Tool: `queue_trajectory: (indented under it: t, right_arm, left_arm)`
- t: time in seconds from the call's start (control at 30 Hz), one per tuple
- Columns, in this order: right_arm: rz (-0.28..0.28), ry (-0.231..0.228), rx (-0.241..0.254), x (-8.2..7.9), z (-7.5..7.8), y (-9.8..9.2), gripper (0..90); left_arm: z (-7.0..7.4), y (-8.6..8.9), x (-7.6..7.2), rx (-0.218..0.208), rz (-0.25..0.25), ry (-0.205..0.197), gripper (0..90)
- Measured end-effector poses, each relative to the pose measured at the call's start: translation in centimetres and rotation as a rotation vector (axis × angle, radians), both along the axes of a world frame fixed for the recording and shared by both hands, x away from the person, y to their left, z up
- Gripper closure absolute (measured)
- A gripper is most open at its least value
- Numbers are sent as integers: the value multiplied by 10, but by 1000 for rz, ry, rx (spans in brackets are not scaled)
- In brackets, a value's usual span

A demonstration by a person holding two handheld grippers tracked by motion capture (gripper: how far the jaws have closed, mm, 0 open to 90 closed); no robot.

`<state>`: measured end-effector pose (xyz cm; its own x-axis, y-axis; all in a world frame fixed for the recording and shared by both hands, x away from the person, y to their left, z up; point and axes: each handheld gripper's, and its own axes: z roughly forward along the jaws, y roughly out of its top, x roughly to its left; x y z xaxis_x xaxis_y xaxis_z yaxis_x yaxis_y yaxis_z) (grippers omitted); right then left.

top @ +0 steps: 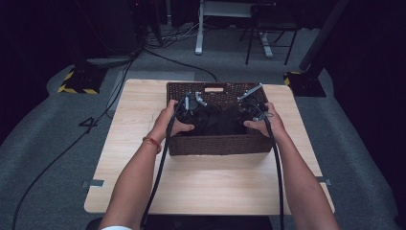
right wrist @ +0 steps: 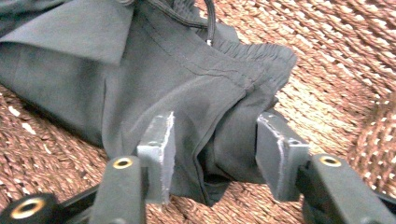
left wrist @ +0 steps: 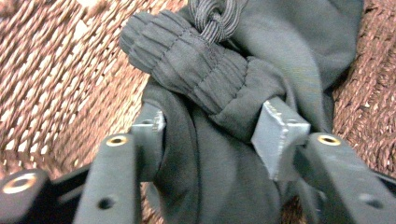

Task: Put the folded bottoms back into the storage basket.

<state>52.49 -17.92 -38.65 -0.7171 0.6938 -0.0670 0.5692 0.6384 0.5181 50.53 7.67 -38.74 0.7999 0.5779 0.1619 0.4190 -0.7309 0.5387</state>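
A dark grey garment point(top: 221, 120) with an elastic waistband point(left wrist: 196, 65) and a knotted drawcord point(left wrist: 212, 21) lies in a brown woven basket point(top: 215, 144) on the table. My left gripper point(top: 192, 106) reaches down into the basket's left side. Its jaws point(left wrist: 215, 133) stand apart, with a fold of the garment lying between the pads point(left wrist: 279, 135). My right gripper point(top: 252, 108) reaches into the basket's right side. Its jaws point(right wrist: 215, 142) also stand apart, loosely astride the waistband corner point(right wrist: 224, 107), which rests on the basket floor point(right wrist: 336, 70).
The basket sits at the far middle of a light wooden table point(top: 206, 184). Cables point(top: 158, 182) trail from both grippers back over the near edge. Beyond the table are grey carpet, floor cables point(top: 95, 120), a desk leg point(top: 198, 28) and a chair point(top: 270, 28).
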Motion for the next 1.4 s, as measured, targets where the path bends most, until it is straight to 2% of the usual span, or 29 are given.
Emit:
queue_trajectory:
  t: [0.1, 0.13, 0.17, 0.23, 0.27, 0.37, 0.4, 0.57, 0.63, 0.67, 0.83, 0.97, 1.07, 1.17, 1.33, 1.4]
  right_arm:
    - [-1, -3, 18, -1, 1, -2, 422]
    - [-1, -7, 40, -3, 3, -3, 384]
    - [-1, -7, 40, -3, 3, -3, 384]
    - [8, -25, 58, -5, 4, -4, 319]
    - [6, -32, 67, -6, 4, -4, 310]
    - [10, -47, 80, -9, 4, -5, 279]
    - [13, -63, 89, -11, 5, -5, 268]
    - [25, -82, 118, -16, 9, -5, 250]
    - [26, -99, 128, -19, 11, -6, 246]
    - [30, -114, 140, -21, 14, -8, 247]
    - [25, -145, 175, -27, 18, -12, 247]
    - [22, -163, 199, -33, 23, -17, 253]
    - [30, -179, 196, -40, 27, -21, 254]
    - [30, -191, 198, -44, 30, -23, 254]
    - [39, -218, 199, -55, 35, -28, 254]
    - [44, -231, 188, -61, 37, -30, 254]
  left_arm:
    - [2, 7, -1, -2, 40, -6, 391]
    - [6, 14, -2, -55, 63, -10, 323]
    - [6, 14, -2, -55, 63, -10, 302]
    - [9, 20, -5, -108, 66, -22, 288]
    - [10, 21, -7, -117, 66, -28, 276]
    - [9, 22, -11, -111, 51, -37, 247]
    - [9, 22, -12, -116, 47, -43, 233]
    - [12, 24, -16, -144, 35, -59, 217]
    - [15, 25, -19, -159, 31, -76, 210]
    - [19, 26, -22, -191, 29, -90, 208]
    - [27, 29, -30, -226, 12, -110, 195]
    - [32, 31, -39, -235, 1, -136, 189]
    - [36, 35, -48, -250, -3, -154, 187]
    - [37, 37, -53, -240, 0, -172, 184]
    - [39, 45, -68, -258, -24, -190, 175]
    - [40, 46, -72, -242, -29, -204, 176]
